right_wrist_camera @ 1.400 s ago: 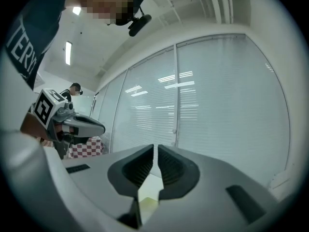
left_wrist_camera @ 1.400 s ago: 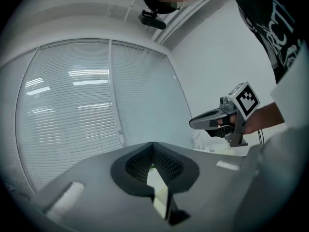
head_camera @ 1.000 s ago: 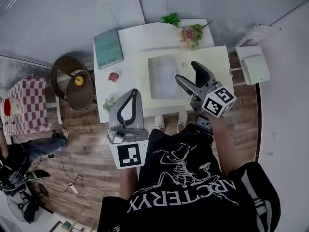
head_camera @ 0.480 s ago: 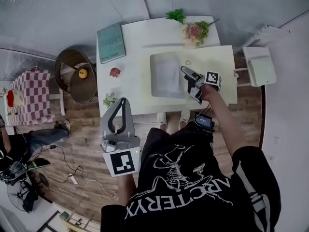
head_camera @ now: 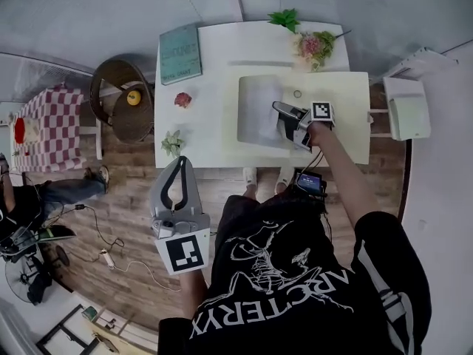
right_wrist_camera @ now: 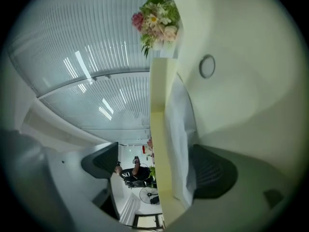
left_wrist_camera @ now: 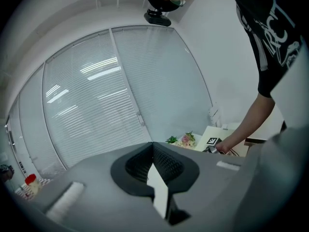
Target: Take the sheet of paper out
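The sheet of paper (head_camera: pixel 255 109) lies flat as a pale grey-white rectangle on the left part of a cream panel (head_camera: pixel 341 120), which takes up the near right of the white table (head_camera: pixel 198 124). From above it cannot be determined whether the sheet sits inside a sleeve or cover. The right gripper (head_camera: pixel 281 120) is at the sheet's right edge with its jaws released and spread. Its own view shows a cream edge and the thin pale sheet (right_wrist_camera: pixel 181 124) standing side by side between the jaws, with neither clamped. The left gripper (head_camera: pixel 177 170) is held near the person, well apart from the table, its jaws clenched together on nothing. Risk one: if the right jaws close as placed, they would likely take the cream edge along with the sheet, and a pull would drag both instead of freeing the paper. Risk two: nothing presses the panel down, so it may slide toward the near edge of the table under any pull. Risk three: the sheet looks thin and limp, so a pinch on one edge with a skewed pull could crease or tear it. Risk four: a small ring (head_camera: pixel 297 93) rests on the panel just beyond the gripper, and flowers (head_camera: pixel 314 46) stand at the far edge. A shifting panel or a wide swing could scatter the ring or topple the flowers.
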